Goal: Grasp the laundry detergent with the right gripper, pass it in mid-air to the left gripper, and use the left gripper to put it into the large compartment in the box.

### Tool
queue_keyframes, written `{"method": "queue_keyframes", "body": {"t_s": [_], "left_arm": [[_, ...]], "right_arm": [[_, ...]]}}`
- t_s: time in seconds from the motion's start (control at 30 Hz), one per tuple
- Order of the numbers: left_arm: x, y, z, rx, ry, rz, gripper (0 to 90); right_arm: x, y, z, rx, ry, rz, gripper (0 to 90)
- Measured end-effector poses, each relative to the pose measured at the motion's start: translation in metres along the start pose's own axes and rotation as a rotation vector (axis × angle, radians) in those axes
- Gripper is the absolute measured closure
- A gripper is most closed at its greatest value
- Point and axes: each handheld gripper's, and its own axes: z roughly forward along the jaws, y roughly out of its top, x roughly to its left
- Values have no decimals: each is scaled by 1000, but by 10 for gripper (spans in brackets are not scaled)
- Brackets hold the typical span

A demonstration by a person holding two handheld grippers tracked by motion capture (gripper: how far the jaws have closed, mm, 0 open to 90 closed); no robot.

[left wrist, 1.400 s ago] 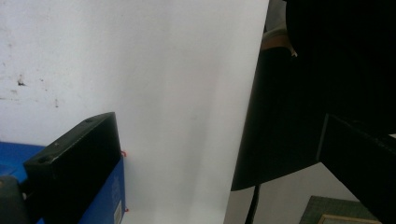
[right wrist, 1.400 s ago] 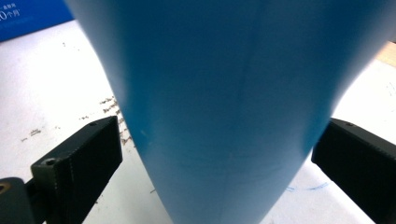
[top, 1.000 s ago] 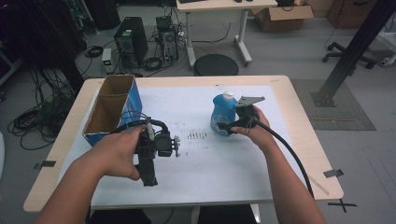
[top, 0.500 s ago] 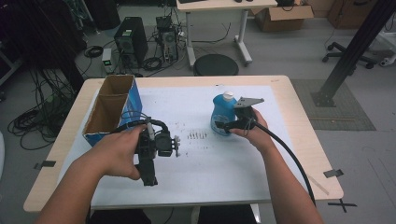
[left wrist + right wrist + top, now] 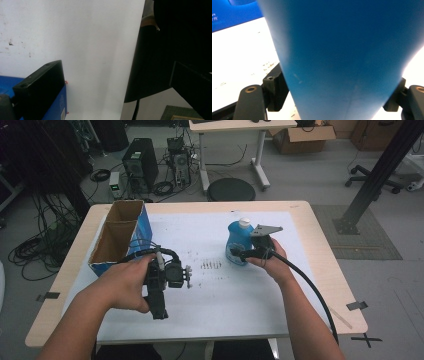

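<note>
A blue bottle (image 5: 239, 242) with a white cap stands upright on the white paper, right of centre. My right gripper (image 5: 245, 253) reaches it from the right. Its jaws have just been closing and now press on both sides of the bottle's blue body (image 5: 342, 57), low down near the table. My left gripper (image 5: 157, 290) lies on its side in the person's left hand, over the paper's left part. In the left gripper view its jaws (image 5: 112, 85) stand wide apart with only white paper between them.
An open cardboard box (image 5: 120, 237) with blue sides stands at the table's left edge, just behind the left hand. A patch of small dark marks (image 5: 210, 265) lies on the paper between the hands. The right gripper's cable (image 5: 310, 290) trails along the forearm.
Both hands and the bottle keep their places; nothing visibly shifts in the high view.
</note>
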Motion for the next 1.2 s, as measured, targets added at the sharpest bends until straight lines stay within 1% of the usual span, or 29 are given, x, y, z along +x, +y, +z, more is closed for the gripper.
{"method": "queue_keyframes", "body": {"t_s": [0.07,0.13,0.27,0.43,0.63,0.87,1.03,1.2], "left_arm": [[0,0,0,-1,-1,-1,2],[0,0,0,1,-2,-1,2],[1,-1,1,1,-2,-3,2],[1,-1,1,0,-3,-4,2],[1,1,1,0,-2,-1,2],[1,1,1,-5,0,-2,2],[2,2,0,-7,-1,-5,2],[4,1,-2,-4,3,-3,2]], "right_arm": [[0,0,0,-3,1,0,276],[0,-1,0,-10,-1,1,310],[-1,-1,-1,-18,-1,-5,338],[-1,-1,-1,-17,-3,-9,360],[-1,-5,0,-20,4,-9,418],[-2,-6,0,-33,9,-5,438],[-1,-5,0,-26,15,-17,450],[0,-2,-3,-33,35,-20,453]]}}
